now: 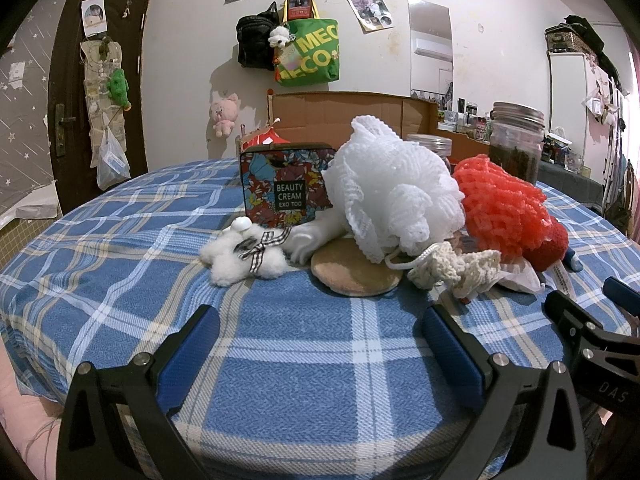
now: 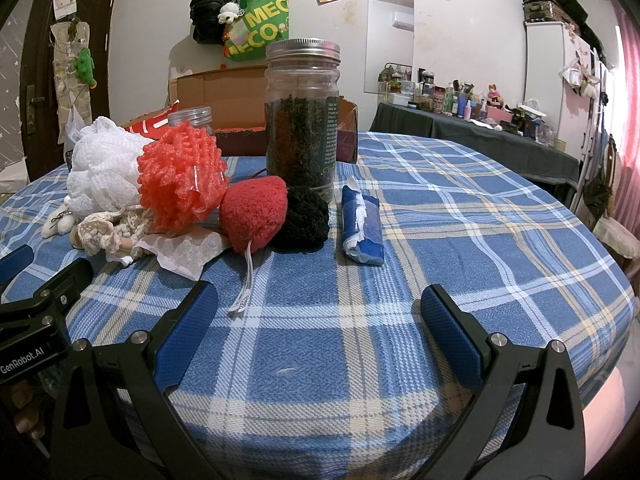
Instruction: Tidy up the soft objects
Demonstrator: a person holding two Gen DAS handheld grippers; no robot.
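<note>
Here both hand-held grippers gape wide, empty: the left hand-held gripper (image 1: 320, 344) sits lower centre, nearer the fluffy white mesh bath pouf (image 1: 394, 192) heaped mid-frame; the right hand-held gripper (image 2: 320, 332) faces the blue-checked tabletop (image 2: 460, 240).

Two mesh poufs, white (image 1: 394, 188) and red (image 2: 180, 172); two jars (image 2: 303, 116) (image 2: 191, 117); one tin (image 1: 285, 188).

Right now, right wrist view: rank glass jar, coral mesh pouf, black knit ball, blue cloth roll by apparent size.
1. glass jar
2. coral mesh pouf
3. black knit ball and blue cloth roll: look alike, not ranked.
</note>
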